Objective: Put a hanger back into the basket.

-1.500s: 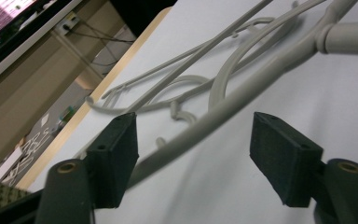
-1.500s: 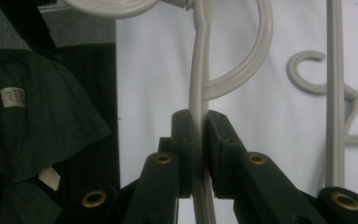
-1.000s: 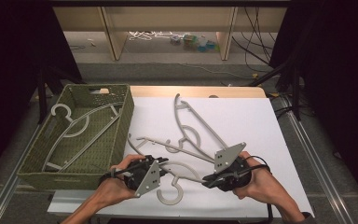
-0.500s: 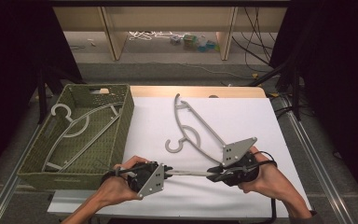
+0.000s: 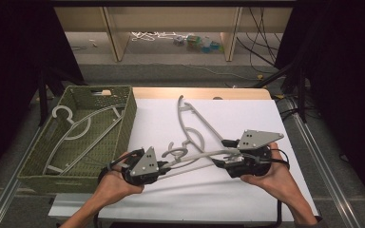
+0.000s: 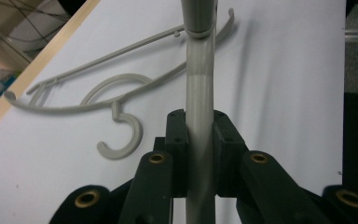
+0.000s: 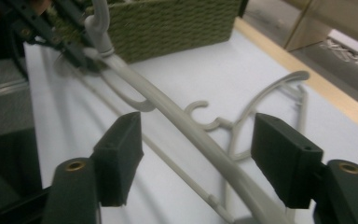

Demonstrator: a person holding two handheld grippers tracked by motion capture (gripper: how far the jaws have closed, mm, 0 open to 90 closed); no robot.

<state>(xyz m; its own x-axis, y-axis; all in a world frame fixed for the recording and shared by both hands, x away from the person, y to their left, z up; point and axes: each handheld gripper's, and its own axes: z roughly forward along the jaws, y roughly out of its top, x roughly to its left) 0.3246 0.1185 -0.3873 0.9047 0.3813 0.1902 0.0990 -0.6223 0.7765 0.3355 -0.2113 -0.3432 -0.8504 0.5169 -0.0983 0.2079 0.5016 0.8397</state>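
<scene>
A grey hanger (image 5: 195, 158) hangs lifted across the lower middle of the high view, its arm pinched by the left gripper (image 6: 199, 140) while the right gripper (image 7: 198, 140) has its jaws spread around the other arm. Two hangers (image 5: 81, 126) already lie in the green basket (image 5: 128, 114) at left, so this looks partway done, with one hanger (image 5: 190, 118) left on the white table (image 5: 247, 114). Beyond it are a dark room, shelving (image 5: 119, 38) and cables (image 5: 261, 42).
</scene>
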